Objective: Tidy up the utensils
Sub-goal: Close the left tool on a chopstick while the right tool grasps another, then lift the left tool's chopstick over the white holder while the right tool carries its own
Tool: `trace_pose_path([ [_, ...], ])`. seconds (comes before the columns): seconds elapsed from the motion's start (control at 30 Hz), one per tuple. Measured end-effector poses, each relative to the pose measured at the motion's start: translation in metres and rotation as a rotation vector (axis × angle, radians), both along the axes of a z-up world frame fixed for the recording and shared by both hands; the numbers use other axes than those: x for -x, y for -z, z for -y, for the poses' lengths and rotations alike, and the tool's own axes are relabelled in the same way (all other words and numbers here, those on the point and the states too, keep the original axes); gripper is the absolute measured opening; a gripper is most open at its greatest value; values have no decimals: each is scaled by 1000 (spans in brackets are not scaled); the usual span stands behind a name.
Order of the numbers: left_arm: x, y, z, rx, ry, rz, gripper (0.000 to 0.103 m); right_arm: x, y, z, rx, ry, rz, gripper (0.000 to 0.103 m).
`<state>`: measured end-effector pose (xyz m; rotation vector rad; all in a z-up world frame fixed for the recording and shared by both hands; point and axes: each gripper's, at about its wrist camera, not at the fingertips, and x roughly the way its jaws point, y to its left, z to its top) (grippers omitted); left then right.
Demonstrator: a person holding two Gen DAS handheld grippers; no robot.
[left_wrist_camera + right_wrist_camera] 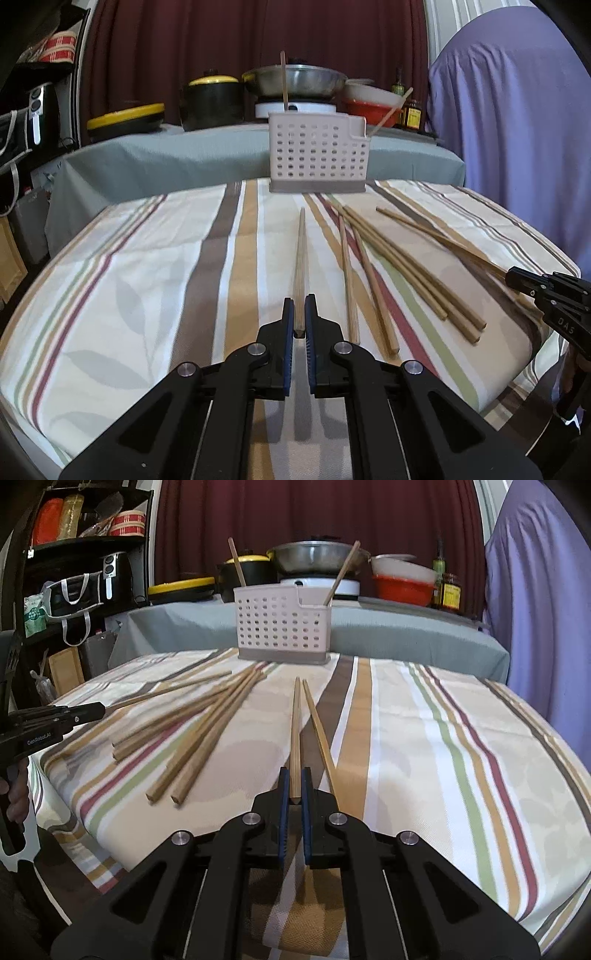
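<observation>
My left gripper [299,314] was clamped narrow on the butt of one chopstick [300,266], its tip aimed at the caddy [317,153] on the table's [155,280] far edge. Only my right view showed a second chopstick [319,734] lying just beside the held chopstick [295,738] that my right gripper [295,786] pinched. Both grippers sat level and low over the near edge. The loose chopsticks [207,731] lay between them.
</observation>
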<state>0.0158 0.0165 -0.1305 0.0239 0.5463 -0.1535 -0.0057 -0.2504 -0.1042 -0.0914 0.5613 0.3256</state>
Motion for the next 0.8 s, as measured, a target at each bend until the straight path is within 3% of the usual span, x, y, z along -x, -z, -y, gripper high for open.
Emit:
trace_pose_path([
  [0.57, 23, -96, -4, 4, -40, 238, 7, 5, -106, -3, -46, -14, 259, 6],
  [0.8, 30, -134, -9, 33, -49, 299, 7, 2, -147, 1, -91, -12, 340, 6],
])
